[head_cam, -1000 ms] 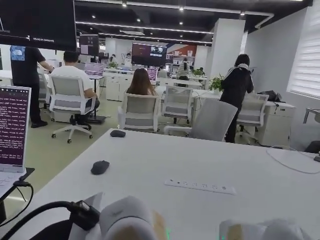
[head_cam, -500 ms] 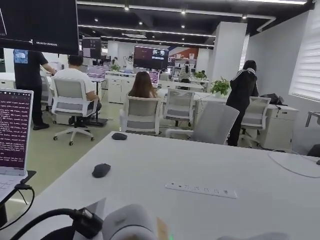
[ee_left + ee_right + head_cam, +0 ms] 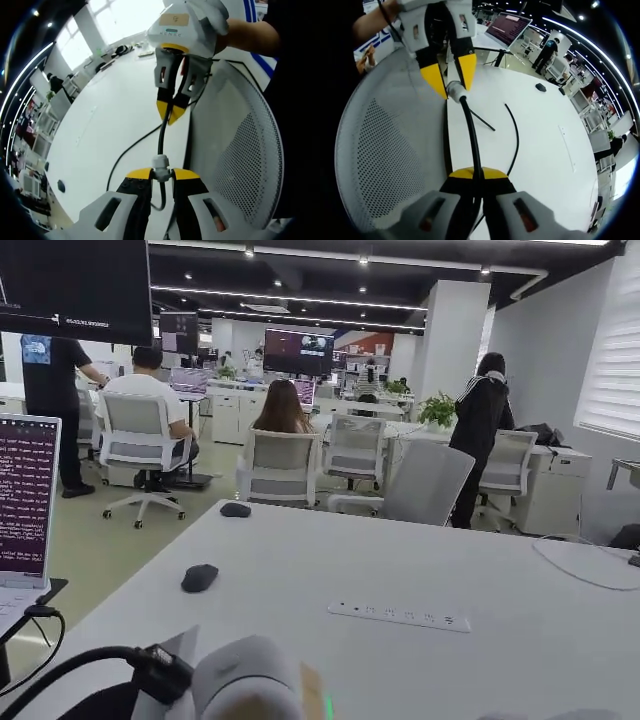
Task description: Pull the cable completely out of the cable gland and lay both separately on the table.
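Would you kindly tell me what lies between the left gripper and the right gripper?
A short stretch of black cable, running from the cable gland in the left gripper to the right gripper, seen in both gripper views.

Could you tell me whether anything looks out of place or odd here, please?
Nothing looks damaged or spilled. One oddity: the cable and gland are held between the left gripper and right gripper right beside the mesh chair back, near the table edge rather than over its middle.
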Demonstrator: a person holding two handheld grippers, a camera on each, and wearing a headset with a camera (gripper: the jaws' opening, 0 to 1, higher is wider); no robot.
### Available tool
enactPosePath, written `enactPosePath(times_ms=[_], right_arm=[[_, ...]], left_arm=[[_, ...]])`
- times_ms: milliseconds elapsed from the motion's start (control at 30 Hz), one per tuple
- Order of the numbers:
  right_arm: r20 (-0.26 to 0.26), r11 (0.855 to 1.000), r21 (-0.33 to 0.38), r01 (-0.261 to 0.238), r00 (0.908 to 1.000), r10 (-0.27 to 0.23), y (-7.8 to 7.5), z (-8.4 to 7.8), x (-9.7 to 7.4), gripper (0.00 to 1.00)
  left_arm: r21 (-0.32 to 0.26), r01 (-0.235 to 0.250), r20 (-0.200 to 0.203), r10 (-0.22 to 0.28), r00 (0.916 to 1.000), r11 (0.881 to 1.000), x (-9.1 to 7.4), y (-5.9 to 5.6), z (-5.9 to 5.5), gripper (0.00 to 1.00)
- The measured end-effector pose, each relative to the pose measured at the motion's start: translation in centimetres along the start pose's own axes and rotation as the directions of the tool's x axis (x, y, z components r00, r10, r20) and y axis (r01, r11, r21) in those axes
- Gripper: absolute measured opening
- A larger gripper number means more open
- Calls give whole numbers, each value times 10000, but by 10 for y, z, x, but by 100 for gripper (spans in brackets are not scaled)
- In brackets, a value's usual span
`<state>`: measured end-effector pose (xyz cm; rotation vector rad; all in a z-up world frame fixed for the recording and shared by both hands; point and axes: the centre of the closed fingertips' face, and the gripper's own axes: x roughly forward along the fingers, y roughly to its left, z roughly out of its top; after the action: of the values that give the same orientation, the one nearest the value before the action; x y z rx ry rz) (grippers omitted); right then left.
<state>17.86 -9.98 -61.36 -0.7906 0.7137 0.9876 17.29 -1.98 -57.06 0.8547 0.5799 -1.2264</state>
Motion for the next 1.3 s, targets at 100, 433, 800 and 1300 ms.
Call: enactPosePath(times_ms=[100, 433, 800, 1300], right_arm=[[-123, 9999, 157, 71, 9999, -69, -2, -7, 0, 1], [-650, 9988, 418, 240, 9977, -213, -4, -27, 4, 1], [-1404, 9955, 750, 586, 9889, -477, -7, -56, 4, 1], [-1349, 9930, 923, 739, 9890, -610, -6, -43, 4, 25]], left_arm=[[-30, -15, -20, 15, 10000, 10000, -1, 1, -2, 16], [-95, -50, -79, 50, 10000, 9999, -1, 3, -5, 16], [-202, -120, -49, 119, 9999, 9997, -3, 6, -8, 16], [-130, -140, 57, 141, 9999, 9998, 1, 5, -3, 16]])
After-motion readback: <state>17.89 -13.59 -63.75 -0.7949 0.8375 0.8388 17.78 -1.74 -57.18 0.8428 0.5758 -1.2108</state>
